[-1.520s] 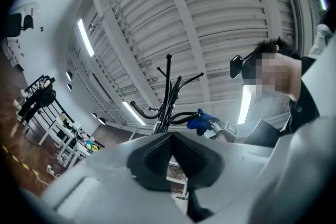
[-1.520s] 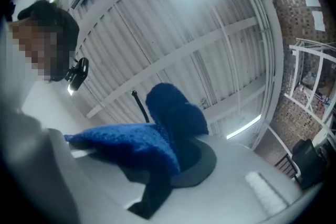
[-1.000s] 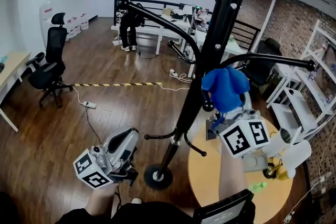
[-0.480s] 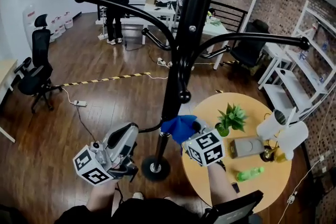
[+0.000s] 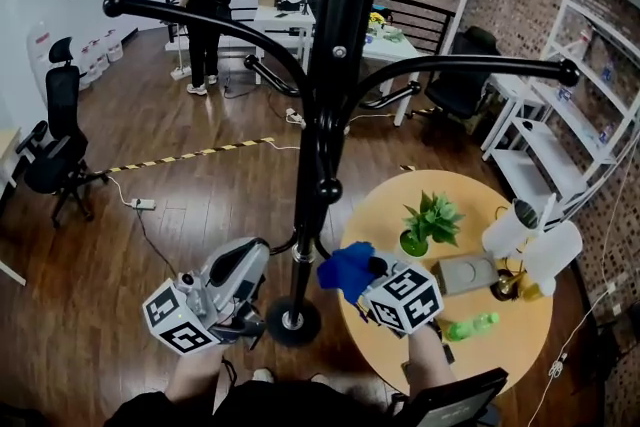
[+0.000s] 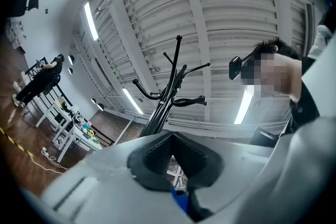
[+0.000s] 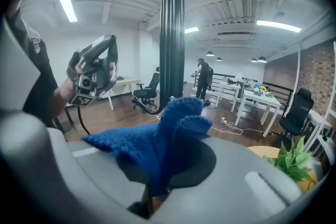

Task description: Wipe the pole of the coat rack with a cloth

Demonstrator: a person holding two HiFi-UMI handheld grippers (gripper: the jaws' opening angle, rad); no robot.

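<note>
The right tool [image 7: 156,186] is clenched on a blue cloth [image 7: 160,141], which bunches up out of its jaws. In the head view this tool [image 5: 373,267] sits low, with the cloth [image 5: 345,271] just beside the lower part of the coat rack pole [image 5: 322,115], on its right; whether cloth and pole touch cannot be told. The left tool [image 6: 172,136] has its jaws pressed together with nothing between them. It [image 5: 254,255] hangs on the pole's other side, near the round base [image 5: 290,323]. In the right gripper view the pole [image 7: 171,34] rises straight behind the cloth. Under the right tool stands a round wooden worktop [image 5: 505,355] bearing a potted plant [image 5: 428,220] and a green bottle [image 5: 470,325].
</note>
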